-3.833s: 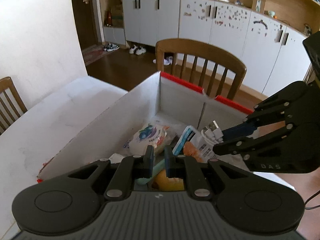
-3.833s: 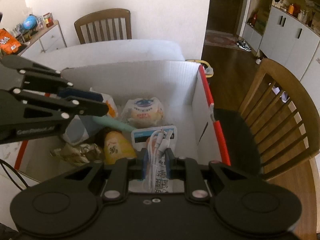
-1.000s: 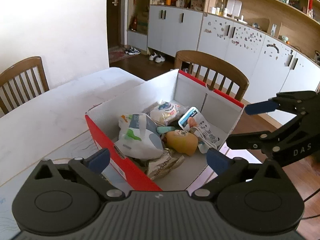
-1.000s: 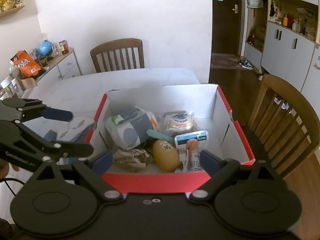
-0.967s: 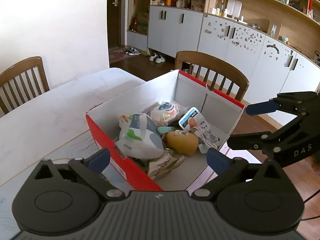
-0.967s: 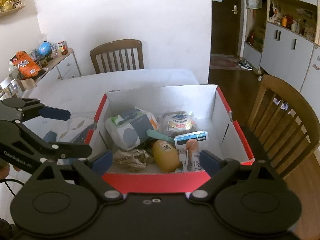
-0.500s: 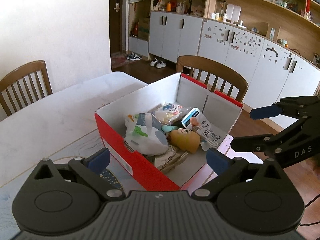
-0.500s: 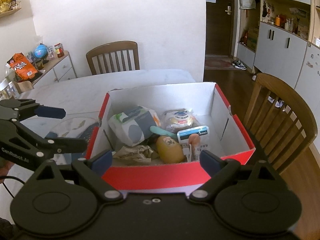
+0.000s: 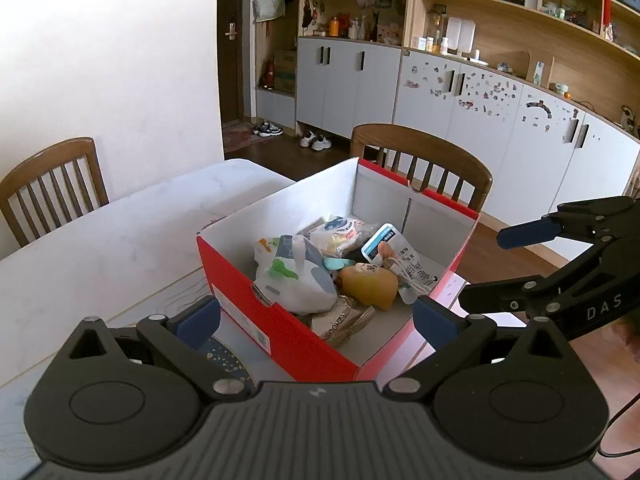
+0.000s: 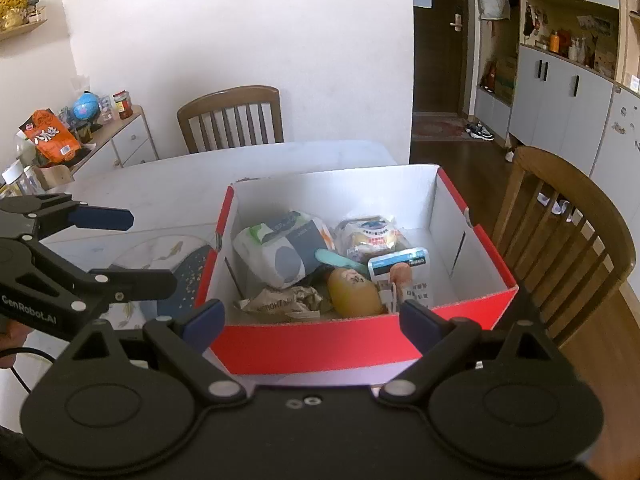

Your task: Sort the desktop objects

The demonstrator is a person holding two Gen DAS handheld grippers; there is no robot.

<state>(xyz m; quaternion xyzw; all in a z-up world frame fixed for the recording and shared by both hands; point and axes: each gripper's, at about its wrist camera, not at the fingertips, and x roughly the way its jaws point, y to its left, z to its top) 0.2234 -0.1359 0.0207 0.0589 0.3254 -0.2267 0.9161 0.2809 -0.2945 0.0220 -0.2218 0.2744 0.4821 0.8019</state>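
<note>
Two hand-held grippers, both released, nothing between their fingers. Left hand-held gripper (image 9: 316, 318): jaws spread wide, blue pads apart. Right hand-held gripper (image 10: 312, 318): jaws likewise spread wide.

One red cardboard box (image 10: 320, 344), white inside, on the white surface (image 9: 100, 248), directly ahead of both hand-held grippers and between their spread fingers in each wrist view.

Box contents, ahead of the fingertips:
- white plastic pack with green and grey print (image 10: 280, 252), toward the left hand-held gripper's side;
- crumpled paper wrapper (image 10: 284, 302), nearest the right hand-held gripper;
- yellow rounded pouch (image 10: 354, 292), touching the wrapper;
- teal handle (image 10: 338, 260);
- round snack packet (image 10: 370, 236), farthest away;
- blue-and-white packet (image 10: 404, 268), white cable (image 9: 400, 268) lying across it.

One patterned mat (image 10: 160, 256) on the surface, just beside the box.
</note>
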